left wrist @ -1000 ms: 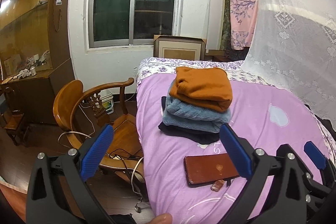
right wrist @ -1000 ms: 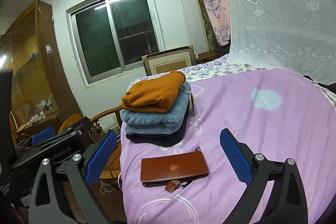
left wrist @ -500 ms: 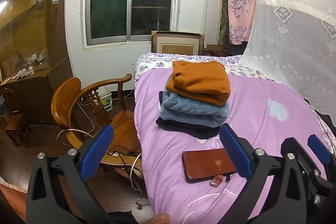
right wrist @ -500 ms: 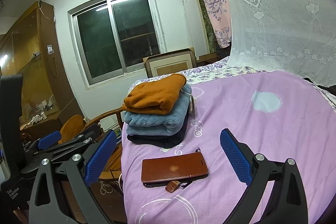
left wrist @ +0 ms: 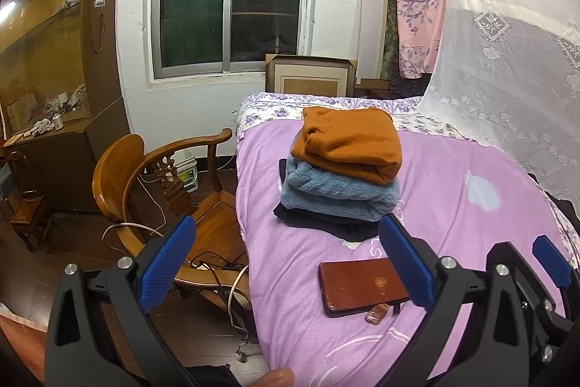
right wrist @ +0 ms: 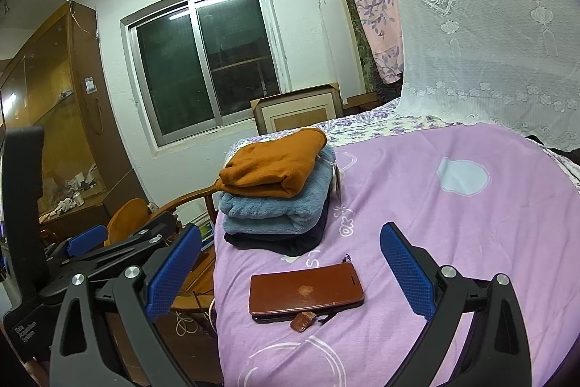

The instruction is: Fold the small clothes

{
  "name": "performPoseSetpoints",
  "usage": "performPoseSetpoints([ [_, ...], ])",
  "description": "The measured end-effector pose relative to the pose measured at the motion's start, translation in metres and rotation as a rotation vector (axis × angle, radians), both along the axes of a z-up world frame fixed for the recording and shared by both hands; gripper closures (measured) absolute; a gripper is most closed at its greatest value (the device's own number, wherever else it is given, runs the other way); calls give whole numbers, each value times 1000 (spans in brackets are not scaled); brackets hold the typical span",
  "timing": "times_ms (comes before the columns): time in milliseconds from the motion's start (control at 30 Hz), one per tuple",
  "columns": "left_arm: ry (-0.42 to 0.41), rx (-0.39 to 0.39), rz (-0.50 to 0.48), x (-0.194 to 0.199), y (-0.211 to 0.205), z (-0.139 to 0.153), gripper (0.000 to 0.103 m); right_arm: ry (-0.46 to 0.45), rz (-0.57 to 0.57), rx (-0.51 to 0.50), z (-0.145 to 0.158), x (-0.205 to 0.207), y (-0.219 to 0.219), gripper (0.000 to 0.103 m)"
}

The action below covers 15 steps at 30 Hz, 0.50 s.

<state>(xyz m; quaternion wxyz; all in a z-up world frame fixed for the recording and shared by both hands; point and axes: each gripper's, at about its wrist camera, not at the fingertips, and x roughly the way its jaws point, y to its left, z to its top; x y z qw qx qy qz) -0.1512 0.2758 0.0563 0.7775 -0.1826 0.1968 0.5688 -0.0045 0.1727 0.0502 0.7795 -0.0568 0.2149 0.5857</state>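
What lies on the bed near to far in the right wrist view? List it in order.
Small brown tag → brown wallet → folded stack: dark garment at the bottom, blue on it, orange on top → floral sheet → picture frame.

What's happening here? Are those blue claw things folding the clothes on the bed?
Not right now. A person holds a tool in each hand, and both the left tool and the right tool are open and empty, hovering over the near end of the purple bed. Three folded clothes sit in a neat pile: an orange sweater on top, a blue fleece under it, and something dark at the bottom. A brown phone case lies in front of the pile.
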Motion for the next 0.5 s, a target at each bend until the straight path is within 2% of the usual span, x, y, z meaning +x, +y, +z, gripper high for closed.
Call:
performPoseSetpoints([
  [500, -1, -2, -2, 0, 1, 0, 4, 5, 3, 0, 0, -1, -1, 3],
])
